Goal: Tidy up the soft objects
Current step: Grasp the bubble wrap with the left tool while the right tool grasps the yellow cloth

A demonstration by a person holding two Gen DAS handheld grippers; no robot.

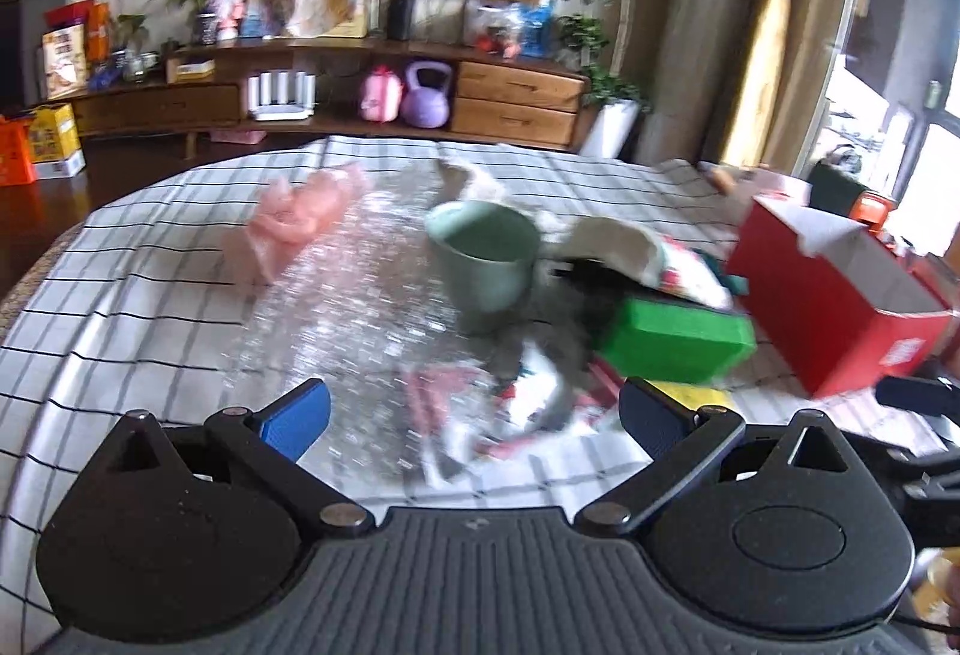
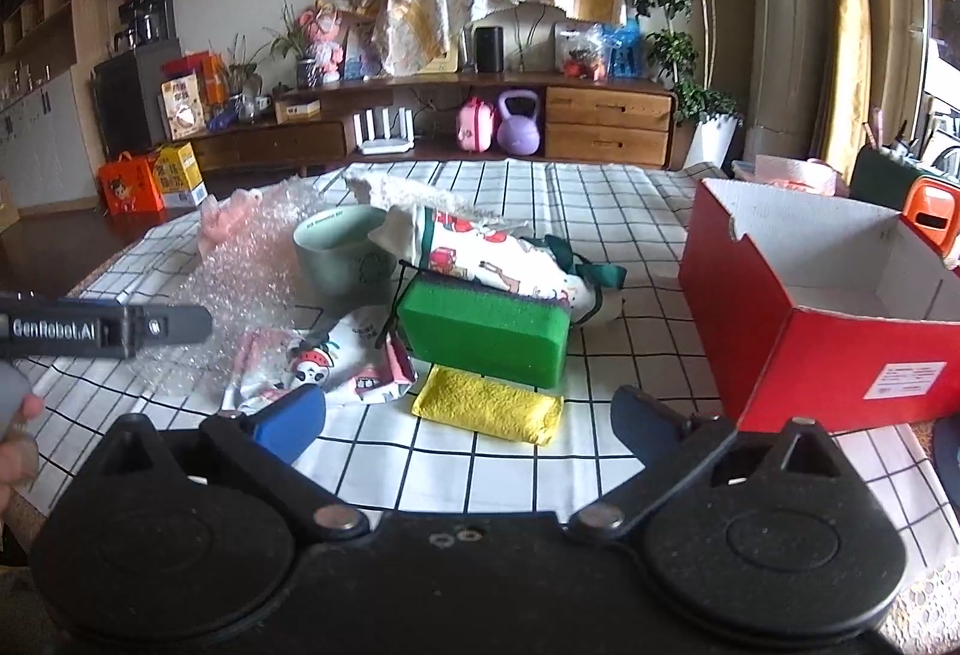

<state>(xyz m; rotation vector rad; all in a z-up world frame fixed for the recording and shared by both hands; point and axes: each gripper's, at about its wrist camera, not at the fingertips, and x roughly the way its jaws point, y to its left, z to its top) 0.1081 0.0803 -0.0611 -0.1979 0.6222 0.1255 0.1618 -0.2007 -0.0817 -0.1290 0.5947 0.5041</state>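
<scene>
I am holding my left tool point(image 1: 474, 418) and right tool point(image 2: 468, 415) — both spread apart, gripping nothing — over a checked worktop point(image 2: 630, 211) carrying a green sponge point(image 2: 483, 328) beside a red box point(image 2: 840, 355).

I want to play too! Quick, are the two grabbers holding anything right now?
Left gripper: open, holding nothing, hovering over the bubble wrap.
Right gripper: open, holding nothing, with the yellow sponge just ahead.

Sponge point(image 2: 485, 332) behind cloth pad point(image 2: 489, 403), mug point(image 2: 342, 259) left — box point(image 2: 840, 319) right, all on table point(image 2: 630, 211).
</scene>
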